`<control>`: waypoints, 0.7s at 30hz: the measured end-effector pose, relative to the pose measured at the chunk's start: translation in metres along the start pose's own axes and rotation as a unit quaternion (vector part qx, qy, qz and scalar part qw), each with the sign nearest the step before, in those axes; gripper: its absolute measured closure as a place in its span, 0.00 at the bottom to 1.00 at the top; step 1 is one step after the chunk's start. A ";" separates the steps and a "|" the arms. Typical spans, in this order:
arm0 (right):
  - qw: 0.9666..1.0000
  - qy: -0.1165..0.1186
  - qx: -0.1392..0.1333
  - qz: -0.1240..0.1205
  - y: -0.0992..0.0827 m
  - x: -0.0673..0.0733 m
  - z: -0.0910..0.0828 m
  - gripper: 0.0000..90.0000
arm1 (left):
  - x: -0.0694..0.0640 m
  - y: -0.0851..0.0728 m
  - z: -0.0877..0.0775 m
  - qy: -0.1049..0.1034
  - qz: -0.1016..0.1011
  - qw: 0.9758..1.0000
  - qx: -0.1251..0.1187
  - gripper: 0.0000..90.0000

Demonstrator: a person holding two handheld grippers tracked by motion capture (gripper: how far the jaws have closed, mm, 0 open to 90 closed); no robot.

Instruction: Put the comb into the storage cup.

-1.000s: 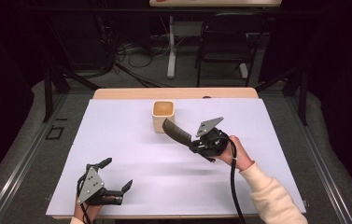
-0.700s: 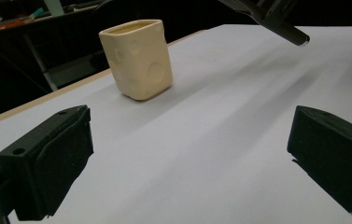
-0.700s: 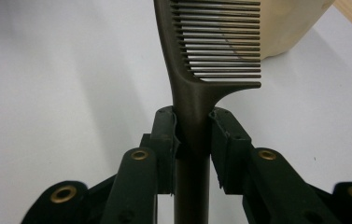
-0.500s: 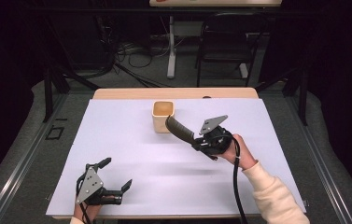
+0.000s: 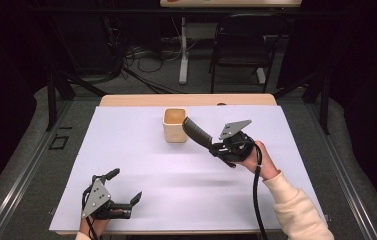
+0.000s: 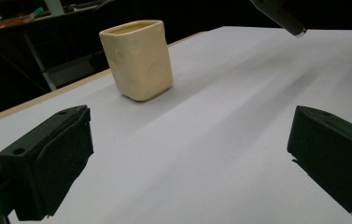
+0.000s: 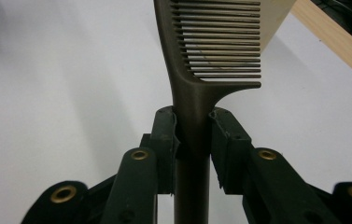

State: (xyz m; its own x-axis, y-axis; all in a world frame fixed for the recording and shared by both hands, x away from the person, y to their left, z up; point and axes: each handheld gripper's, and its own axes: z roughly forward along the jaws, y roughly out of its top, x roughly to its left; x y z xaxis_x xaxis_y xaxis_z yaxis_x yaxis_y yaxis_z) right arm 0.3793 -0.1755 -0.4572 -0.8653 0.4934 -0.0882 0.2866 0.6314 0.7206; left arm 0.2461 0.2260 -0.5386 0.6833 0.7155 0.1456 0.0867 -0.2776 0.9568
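Right hand-held gripper (image 5: pixel 215 148): black two-jaw tool with grey three-cornered plate and trailing cable, raised above the table right of centre. Its jaws stand narrow, pads (image 7: pixel 168 140) pressed on either side of the handle of the dark brown plastic comb (image 5: pixel 196 132); the handle runs back between the jaws toward the camera in the right gripper view.

Left hand-held gripper (image 5: pixel 123 194): same make, low at the near left corner, jaws spread wide with nothing between them, pointed up the table toward the cup.

Inventory, largest to smallest:

1. Pale lilac sheet-covered table (image 5: pixel 141 165), with a light wooden edge at the far side. Bare apart from item 2.
2. Cream square-sided ceramic cup (image 5: pixel 174 126), upright and open-topped, standing at the far middle of the sheet. Dimpled walls seen in the left gripper view (image 6: pixel 138 58).
3. Comb, as above: long fine teeth (image 7: pixel 220 42), slim handle. Carried in the air, touching neither sheet nor cup.

Governing relation: the comb's long axis slants up and away from the right gripper toward the upper left, its free end just beside the cup's right rim. The cup thus lies directly along the comb's line, close ahead. The right hand is much nearer; the left is well apart. Judged: lowering the comb into the cup calls for tipping it more upright over the opening.
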 end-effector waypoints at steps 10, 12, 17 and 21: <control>1.000 -0.015 -0.008 0.015 -0.002 -0.006 -0.004 0.81 | 0.000 0.000 0.002 -0.005 -0.001 1.000 -0.005 0.00; 1.000 -0.019 -0.010 0.019 -0.003 -0.007 -0.004 0.81 | 0.001 0.000 0.002 -0.005 0.000 1.000 -0.004 0.00; 0.999 -0.028 -0.013 0.022 -0.005 -0.011 -0.005 0.81 | 0.001 -0.001 0.004 -0.005 -0.004 1.000 -0.001 0.00; 0.999 -0.037 -0.021 0.029 -0.004 -0.014 -0.006 0.81 | 0.000 0.000 0.003 -0.003 0.002 1.000 0.000 0.00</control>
State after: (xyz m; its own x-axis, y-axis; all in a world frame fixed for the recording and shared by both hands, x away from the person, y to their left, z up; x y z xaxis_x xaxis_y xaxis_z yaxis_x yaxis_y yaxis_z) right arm 0.3875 -0.1887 -0.4545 -0.8149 0.5718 -0.0945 0.3168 0.5760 0.7536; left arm 0.2476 0.2241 -0.5395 0.6878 0.7106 0.1480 0.0844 -0.2808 0.9560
